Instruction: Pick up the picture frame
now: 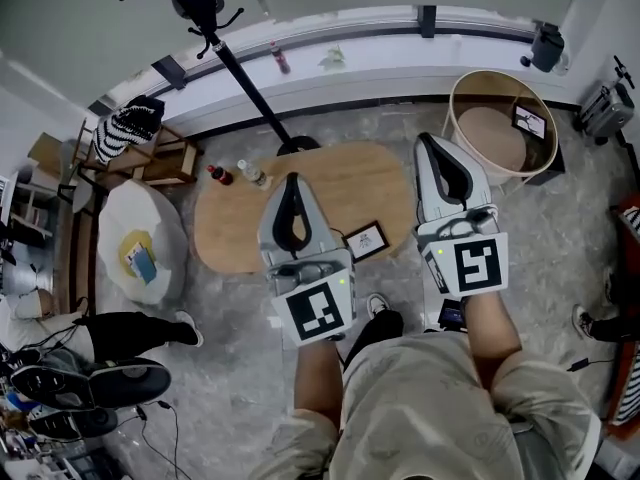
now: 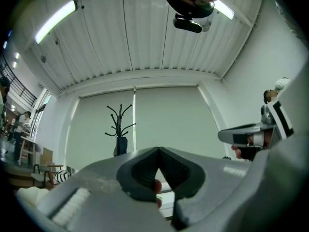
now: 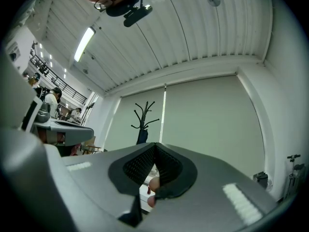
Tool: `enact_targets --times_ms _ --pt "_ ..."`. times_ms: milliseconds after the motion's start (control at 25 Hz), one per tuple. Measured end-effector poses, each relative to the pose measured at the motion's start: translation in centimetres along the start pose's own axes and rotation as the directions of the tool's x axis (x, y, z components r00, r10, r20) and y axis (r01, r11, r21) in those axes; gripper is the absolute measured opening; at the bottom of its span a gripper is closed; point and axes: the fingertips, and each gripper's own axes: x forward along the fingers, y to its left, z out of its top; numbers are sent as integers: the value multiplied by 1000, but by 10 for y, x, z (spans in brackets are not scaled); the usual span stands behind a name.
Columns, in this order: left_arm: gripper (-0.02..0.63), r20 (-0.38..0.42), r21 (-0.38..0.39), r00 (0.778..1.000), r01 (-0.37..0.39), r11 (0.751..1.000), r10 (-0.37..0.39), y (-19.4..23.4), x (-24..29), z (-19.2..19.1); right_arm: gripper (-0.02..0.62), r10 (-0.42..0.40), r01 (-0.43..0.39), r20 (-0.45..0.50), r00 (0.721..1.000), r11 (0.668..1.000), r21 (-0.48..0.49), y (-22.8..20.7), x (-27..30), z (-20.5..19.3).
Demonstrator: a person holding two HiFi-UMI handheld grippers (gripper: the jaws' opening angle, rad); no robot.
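A small black picture frame (image 1: 366, 240) rests on the oval wooden table (image 1: 230, 233), near its front edge. In the head view it shows between my two grippers. My left gripper (image 1: 292, 178) is held above the table, left of the frame, jaws shut with nothing in them. My right gripper (image 1: 425, 140) is held over the table's right end, also shut and empty. In the left gripper view the left gripper (image 2: 158, 149) aims slightly upward at a blind-covered window. The right gripper (image 3: 154, 144) does the same in the right gripper view. Neither gripper view shows the frame.
Two small bottles (image 1: 220, 175) (image 1: 253, 173) stand on the table's far left. A black coat stand (image 1: 215, 38) rises behind it. A round wooden tub (image 1: 497, 128) sits at the right, a white beanbag (image 1: 140, 243) and a wooden stool (image 1: 165, 158) at the left.
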Motion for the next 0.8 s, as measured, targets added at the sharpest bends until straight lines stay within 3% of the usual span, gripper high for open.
enact_targets --times_ms 360,680,800 --pt "3 -36 -9 999 30 1000 -30 38 27 -30 2 -17 16 -42 999 1000 -9 24 39 -25" --pt "3 -98 -40 995 30 999 -34 37 60 -75 2 -21 22 -91 996 1000 4 6 69 -68" --pt "3 -159 -44 987 19 999 -25 35 61 -98 2 -12 17 -145 989 999 35 1 71 -94"
